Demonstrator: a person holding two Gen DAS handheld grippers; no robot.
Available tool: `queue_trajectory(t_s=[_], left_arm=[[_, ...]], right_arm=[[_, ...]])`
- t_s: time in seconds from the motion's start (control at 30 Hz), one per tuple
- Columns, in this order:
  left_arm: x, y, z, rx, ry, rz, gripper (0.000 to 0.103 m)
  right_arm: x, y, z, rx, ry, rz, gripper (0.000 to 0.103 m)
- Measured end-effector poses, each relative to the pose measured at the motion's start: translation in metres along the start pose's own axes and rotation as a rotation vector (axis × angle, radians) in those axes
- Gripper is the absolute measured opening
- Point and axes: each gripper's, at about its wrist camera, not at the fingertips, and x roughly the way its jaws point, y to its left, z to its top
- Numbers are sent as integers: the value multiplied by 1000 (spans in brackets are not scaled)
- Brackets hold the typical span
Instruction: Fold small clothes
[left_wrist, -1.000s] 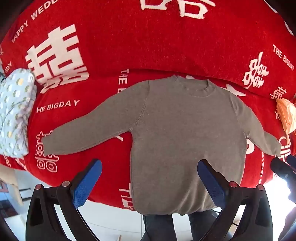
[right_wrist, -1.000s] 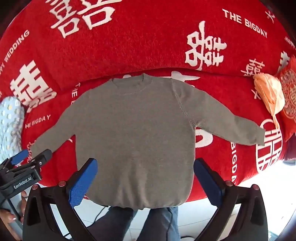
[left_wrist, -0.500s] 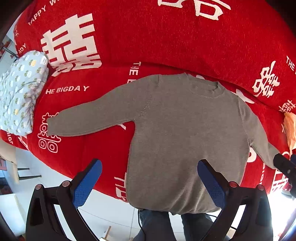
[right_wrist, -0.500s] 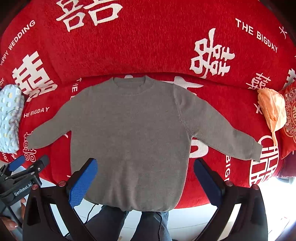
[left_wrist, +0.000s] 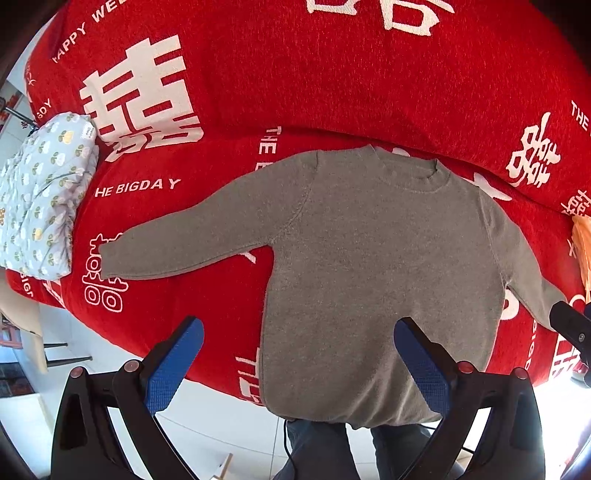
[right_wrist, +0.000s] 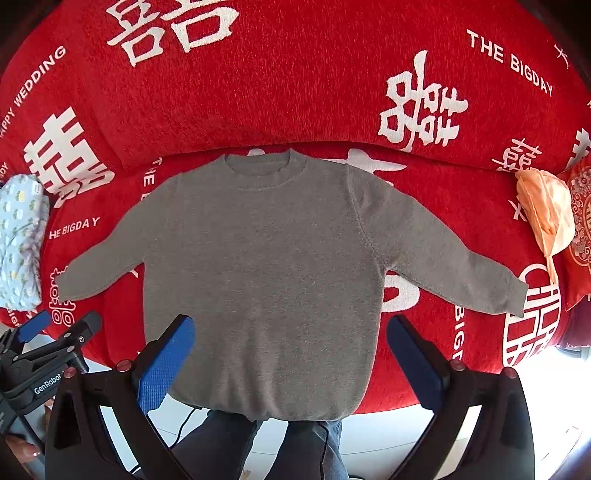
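A small grey sweater (left_wrist: 369, 266) lies flat on the red sofa seat, collar away from me, both sleeves spread out, hem hanging over the front edge. It also shows in the right wrist view (right_wrist: 266, 258). My left gripper (left_wrist: 299, 354) is open and empty, held above the sweater's lower left part. My right gripper (right_wrist: 291, 354) is open and empty, above the sweater's lower middle. The left gripper also shows at the lower left of the right wrist view (right_wrist: 48, 332).
The red sofa cover (left_wrist: 332, 74) bears white characters. A folded light blue patterned garment (left_wrist: 40, 199) lies at the seat's left end. An orange garment (right_wrist: 546, 214) lies at the right end beside a red cushion (right_wrist: 580, 221). White floor and the person's legs (right_wrist: 303, 446) lie below.
Both grippers have drifted slightly, so the sweater sits further right in the left view and a little lower in the right view. Jaws stay open. The sweater has not moved.
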Motion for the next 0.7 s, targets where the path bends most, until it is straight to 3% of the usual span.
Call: queue_trajectory(t_s=[0.7], left_arm=[[3, 5, 8, -15, 5, 7, 103]], right_arm=[[3, 4, 8, -12, 5, -11, 103]])
